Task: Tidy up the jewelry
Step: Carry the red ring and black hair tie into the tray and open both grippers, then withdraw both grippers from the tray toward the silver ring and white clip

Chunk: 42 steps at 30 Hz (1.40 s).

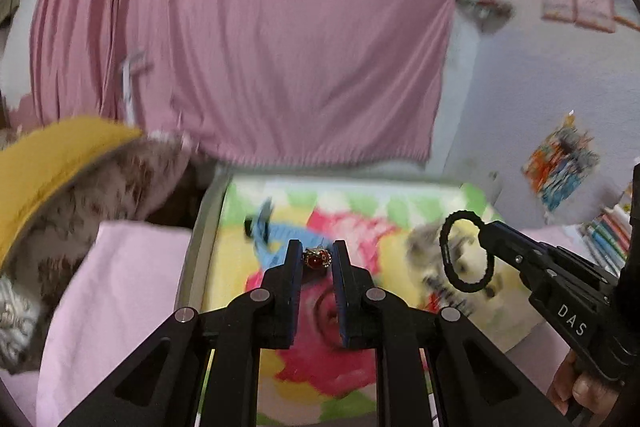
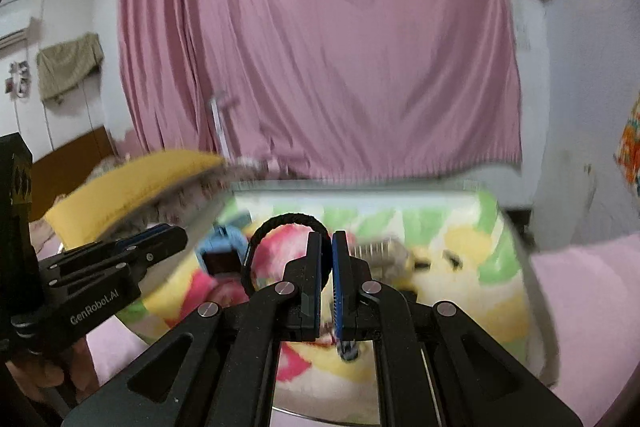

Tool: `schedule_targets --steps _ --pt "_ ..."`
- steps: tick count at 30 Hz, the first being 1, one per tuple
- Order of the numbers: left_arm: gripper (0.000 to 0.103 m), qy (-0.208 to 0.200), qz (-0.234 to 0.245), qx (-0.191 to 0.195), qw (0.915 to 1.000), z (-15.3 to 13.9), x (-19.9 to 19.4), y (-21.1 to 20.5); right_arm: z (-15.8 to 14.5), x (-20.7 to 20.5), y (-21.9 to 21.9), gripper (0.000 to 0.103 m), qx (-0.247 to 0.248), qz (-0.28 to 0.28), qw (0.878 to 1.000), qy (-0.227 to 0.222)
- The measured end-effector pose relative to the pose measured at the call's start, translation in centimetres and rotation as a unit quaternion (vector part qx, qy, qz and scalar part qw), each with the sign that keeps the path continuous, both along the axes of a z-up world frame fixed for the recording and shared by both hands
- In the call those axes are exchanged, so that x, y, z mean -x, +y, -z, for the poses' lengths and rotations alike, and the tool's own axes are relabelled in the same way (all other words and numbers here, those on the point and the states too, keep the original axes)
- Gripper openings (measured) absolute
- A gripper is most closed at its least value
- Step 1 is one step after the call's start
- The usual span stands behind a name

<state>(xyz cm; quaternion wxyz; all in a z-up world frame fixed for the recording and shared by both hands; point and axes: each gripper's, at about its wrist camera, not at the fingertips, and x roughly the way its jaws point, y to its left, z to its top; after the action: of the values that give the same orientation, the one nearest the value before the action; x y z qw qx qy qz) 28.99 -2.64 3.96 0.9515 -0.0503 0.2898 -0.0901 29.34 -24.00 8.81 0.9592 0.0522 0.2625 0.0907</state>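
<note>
My left gripper is shut on a small gold ring with a red stone, held above a table covered by a bright flowered cloth. My right gripper is shut on a black braided hair tie, whose loop sticks out to the left of the fingers. In the left wrist view the right gripper comes in from the right with the hair tie hanging from its tips. The left gripper shows at the left of the right wrist view. A blue watch lies on the cloth.
A blurred grey comb-like item lies on the cloth near the table's far right. A yellow and patterned pillow sits to the left on pink bedding. A pink curtain hangs behind the table.
</note>
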Motion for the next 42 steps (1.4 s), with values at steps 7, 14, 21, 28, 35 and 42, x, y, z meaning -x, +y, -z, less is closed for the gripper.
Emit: schedule_targets --steps 7,14,21,28,35,42 --pt "0.014 0.046 0.011 -0.011 0.9988 1.1 -0.8 -0.1 2.0 -2.3 0.5 0.005 0.023 -0.012 0.997 0.072" --pt "0.014 0.087 0.021 -0.03 0.9955 2.0 -1.5 -0.8 2.8 -2.6 1.0 0.005 0.036 -0.019 0.994 0.101" --pt "0.014 0.103 0.025 -0.026 0.994 2.3 -1.8 -0.8 2.8 -2.6 0.8 0.005 0.03 -0.02 0.993 0.108" --pt "0.041 0.093 0.018 0.009 0.9955 1.9 -1.4 0.3 2.5 -2.0 0.2 0.007 0.016 -0.008 0.996 0.09" --pt "0.066 0.028 0.002 0.038 0.9989 0.3 0.3 1.3 1.1 0.1 -0.1 0.046 0.014 0.01 0.999 0.033" --pt "0.092 -0.06 -0.009 0.042 0.9973 -1.7 3.5 1.8 -1.8 4.0 -0.7 0.074 0.011 0.04 0.998 -0.052"
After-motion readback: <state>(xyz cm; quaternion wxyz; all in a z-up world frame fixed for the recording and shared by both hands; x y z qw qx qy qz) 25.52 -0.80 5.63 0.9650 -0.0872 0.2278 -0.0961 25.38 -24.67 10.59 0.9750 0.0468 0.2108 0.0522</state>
